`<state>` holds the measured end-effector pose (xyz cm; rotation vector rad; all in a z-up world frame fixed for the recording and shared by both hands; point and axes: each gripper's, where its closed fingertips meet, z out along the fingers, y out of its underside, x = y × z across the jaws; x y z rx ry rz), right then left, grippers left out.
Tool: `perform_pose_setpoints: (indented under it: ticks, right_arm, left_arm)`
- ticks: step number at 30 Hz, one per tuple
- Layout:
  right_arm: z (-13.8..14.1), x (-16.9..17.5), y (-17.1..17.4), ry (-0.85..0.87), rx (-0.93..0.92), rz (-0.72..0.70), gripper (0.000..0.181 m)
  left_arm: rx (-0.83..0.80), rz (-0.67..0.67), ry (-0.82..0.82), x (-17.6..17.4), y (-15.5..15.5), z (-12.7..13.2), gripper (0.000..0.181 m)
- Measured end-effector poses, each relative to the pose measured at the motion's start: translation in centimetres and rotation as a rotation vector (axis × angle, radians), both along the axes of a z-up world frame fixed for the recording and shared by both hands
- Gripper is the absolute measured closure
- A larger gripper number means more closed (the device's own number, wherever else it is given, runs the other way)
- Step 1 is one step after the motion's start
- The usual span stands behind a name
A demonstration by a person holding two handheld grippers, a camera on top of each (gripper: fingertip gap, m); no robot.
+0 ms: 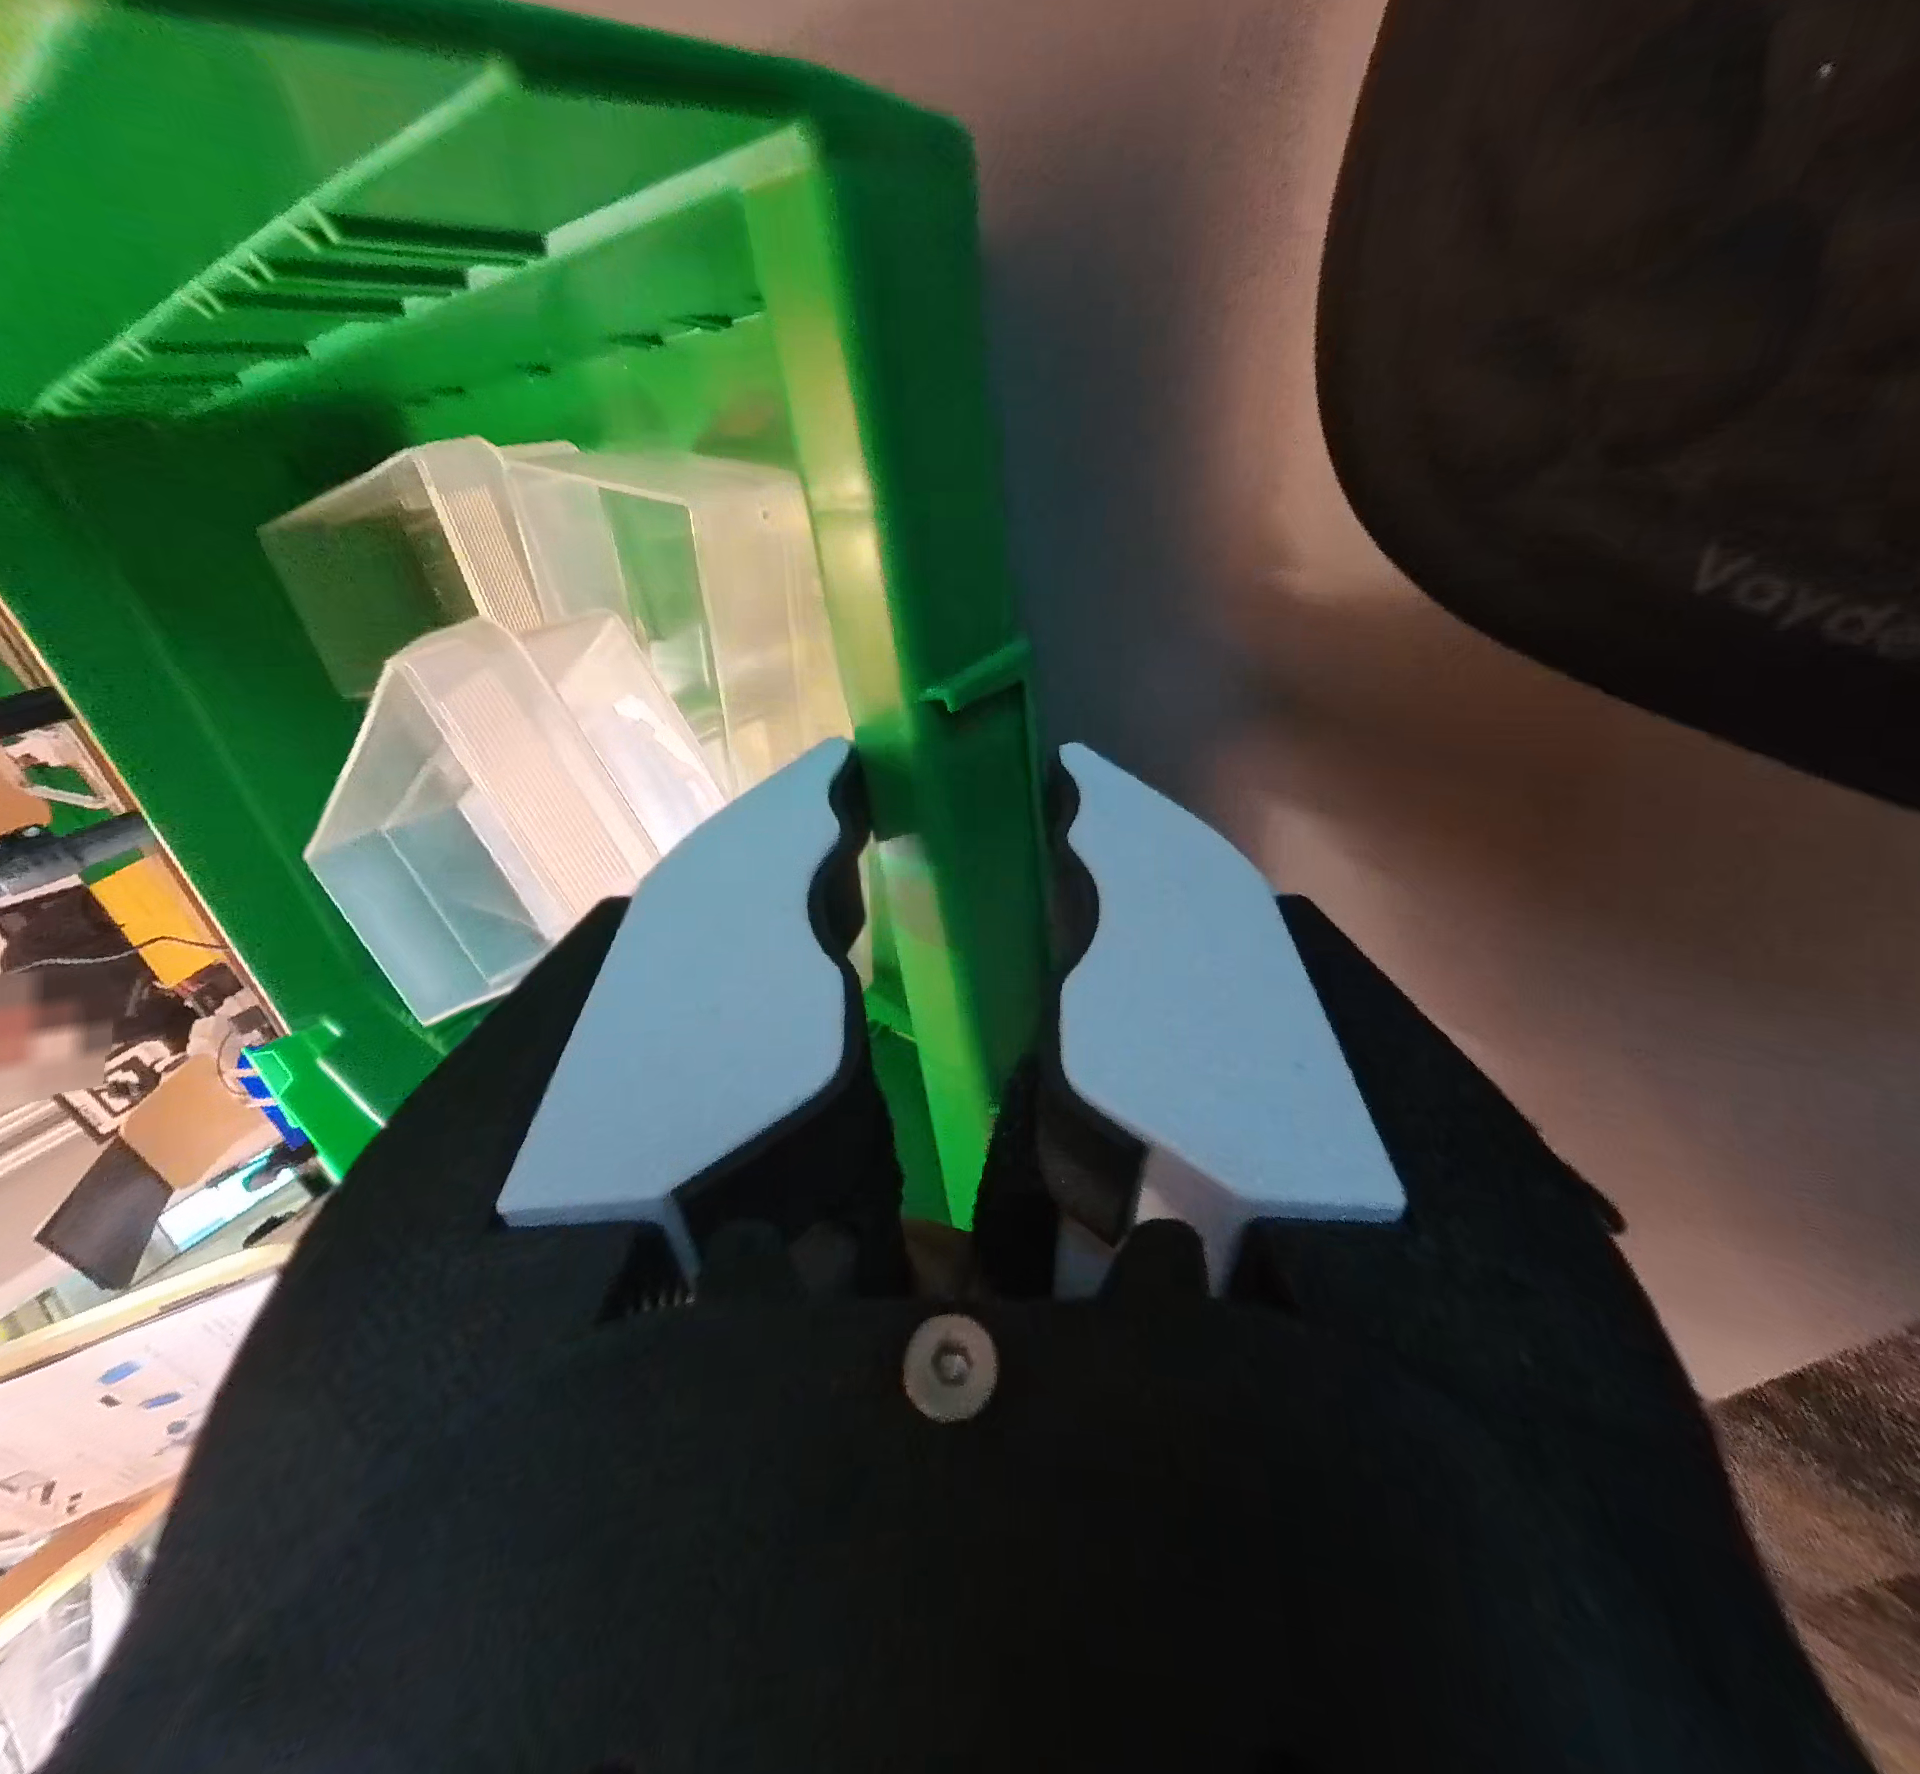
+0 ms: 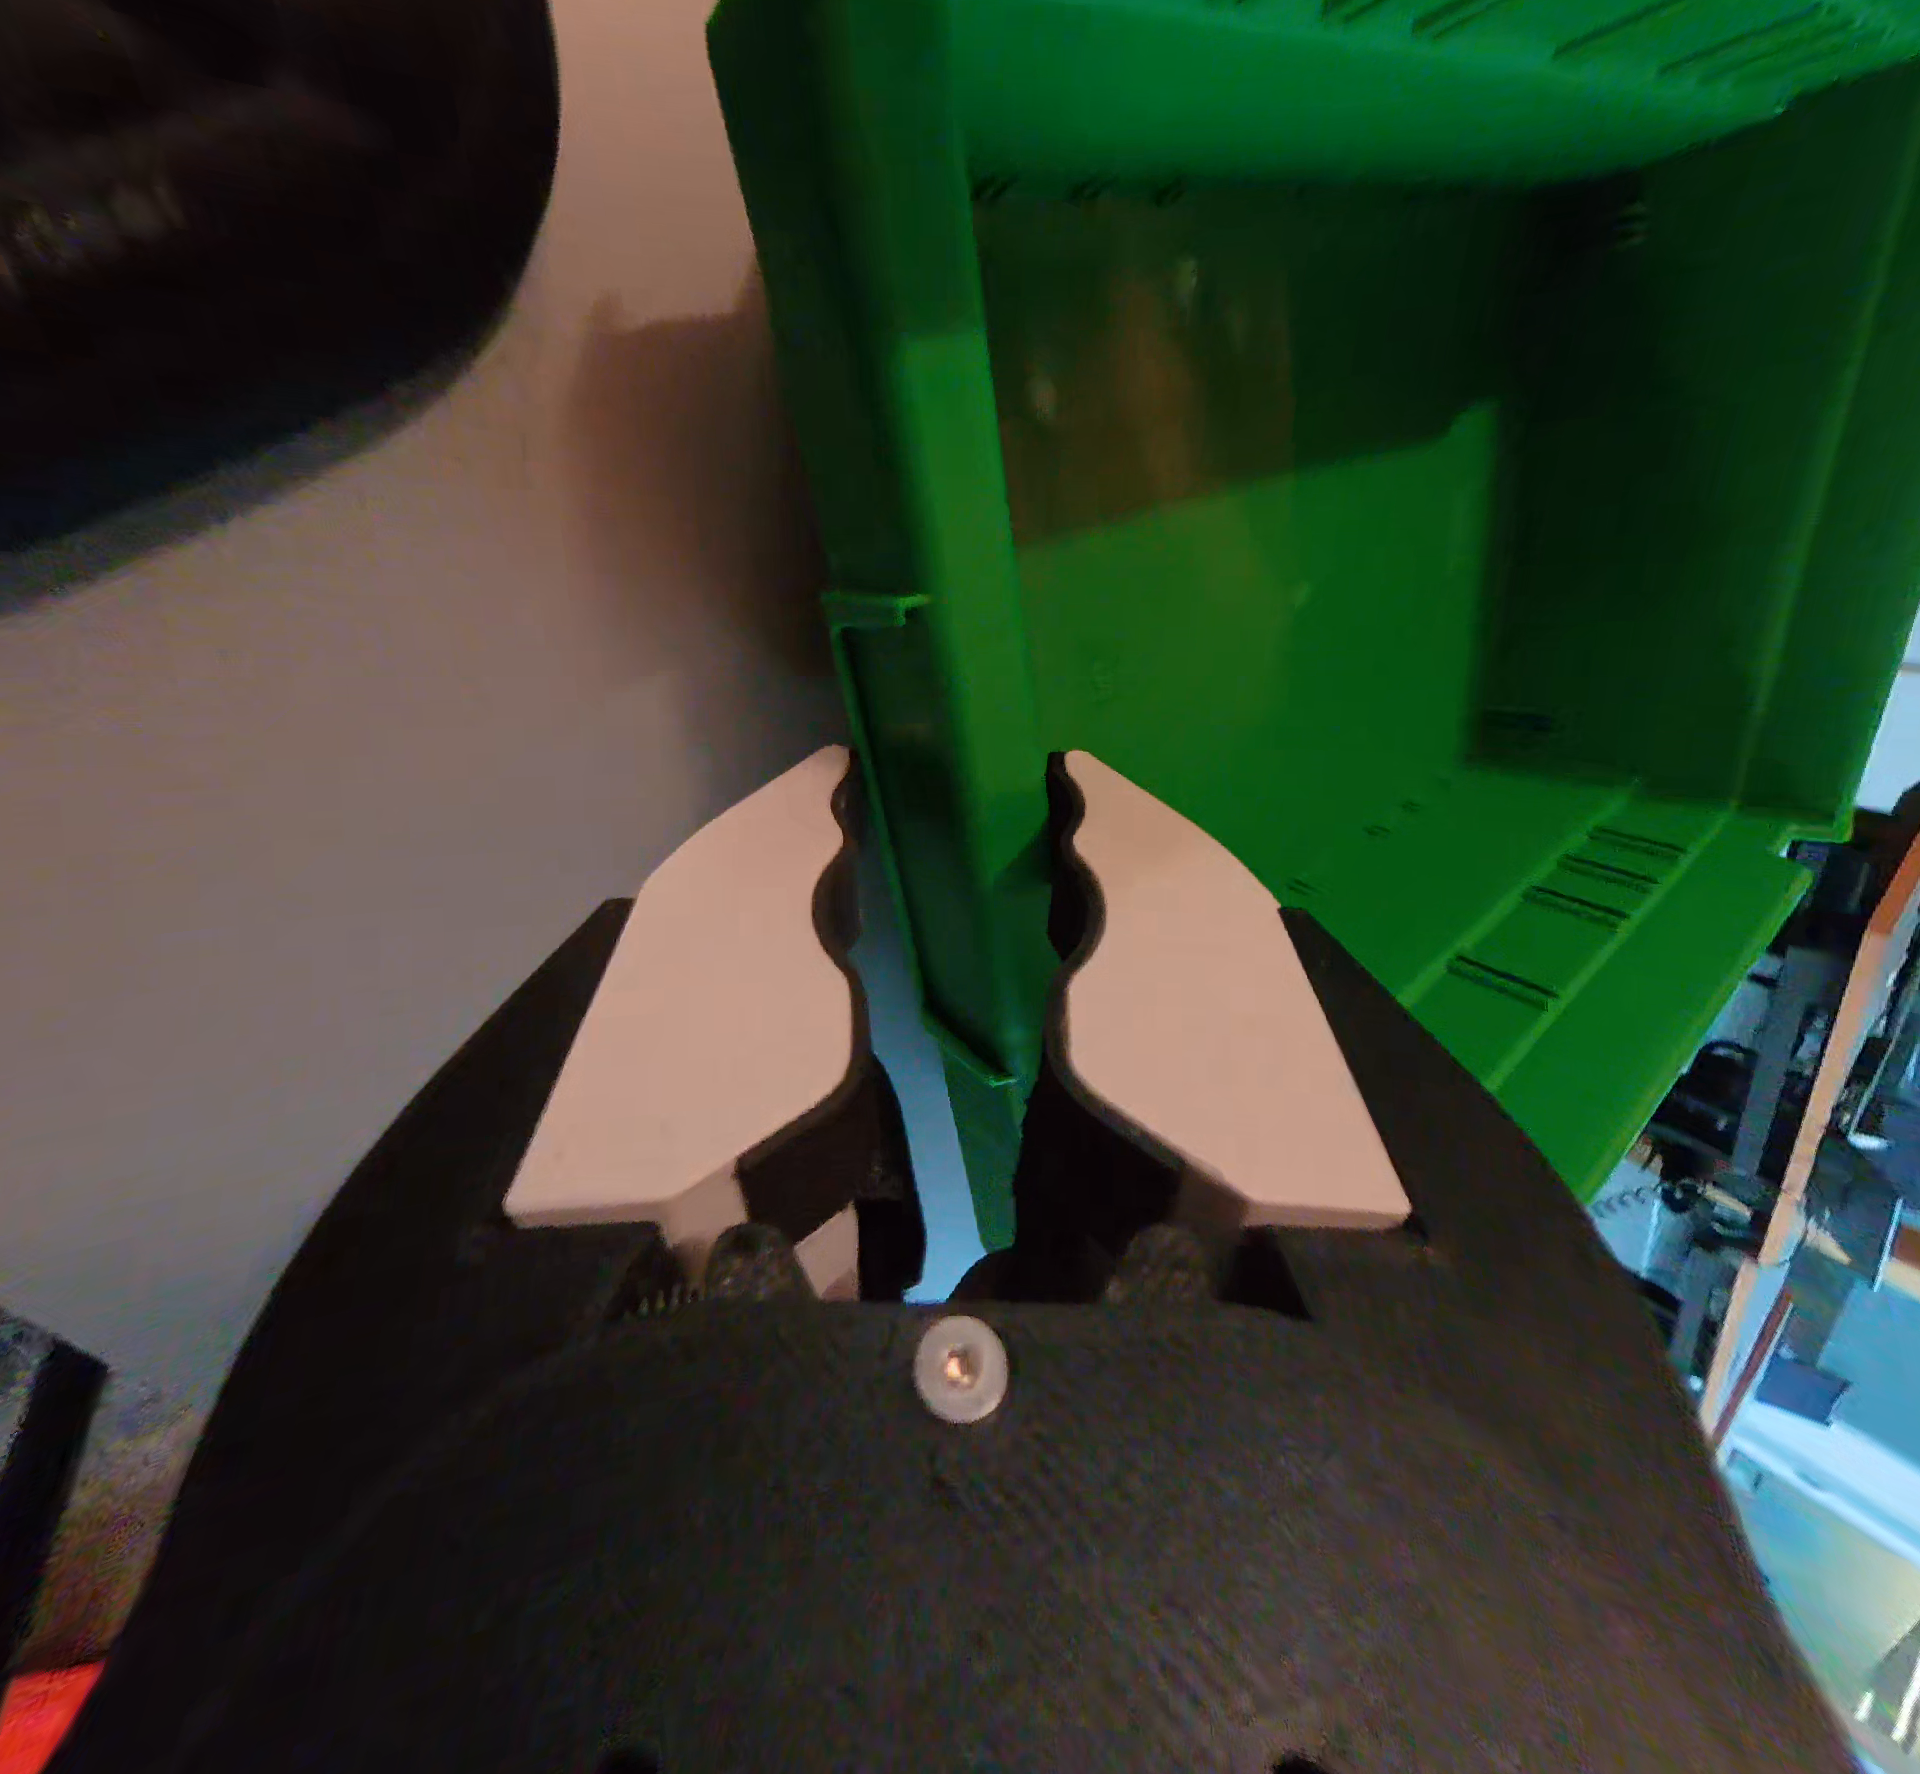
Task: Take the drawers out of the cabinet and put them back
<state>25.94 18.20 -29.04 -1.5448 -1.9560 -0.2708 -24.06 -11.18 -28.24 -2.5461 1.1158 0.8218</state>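
Observation:
A green plastic cabinet [image 1: 416,114] fills the upper left of the left wrist view, open side toward me. Clear plastic drawers [image 1: 488,820] lie loose and askew inside it, one behind another [image 1: 727,571]. My left gripper [image 1: 956,763] is shut on the cabinet's right side wall [image 1: 977,893]. In the right wrist view the same cabinet [image 2: 1247,62] shows an open bay [image 2: 1299,633] with no drawer in it that I can see. My right gripper [image 2: 953,758] is shut on the cabinet's left side wall [image 2: 935,789].
A pale tabletop [image 1: 1403,1049] lies under the cabinet, also in the right wrist view [image 2: 364,789]. A large black rounded object [image 1: 1662,322] sits close beside the cabinet and also shows in the right wrist view [image 2: 208,166]. Cluttered workshop benches [image 1: 114,1080] lie beyond the table edge.

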Motion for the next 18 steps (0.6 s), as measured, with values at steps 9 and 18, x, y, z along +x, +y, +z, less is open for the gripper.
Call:
perform_pose_setpoints:
  ticks: [9, 18]
  right_arm:
    - [3.9, -2.5, -3.3, 0.286, -0.138, -0.066, 0.120]
    - [14.3, -16.4, -7.0, 1.008, -0.133, -0.101, 0.080]
  left_arm:
    - [0.034, 0.062, -0.148, 1.1, -0.3, 0.6, 0.140]
    - [1.075, 0.226, -0.480, 2.7, 7.0, 16.1, 0.083]
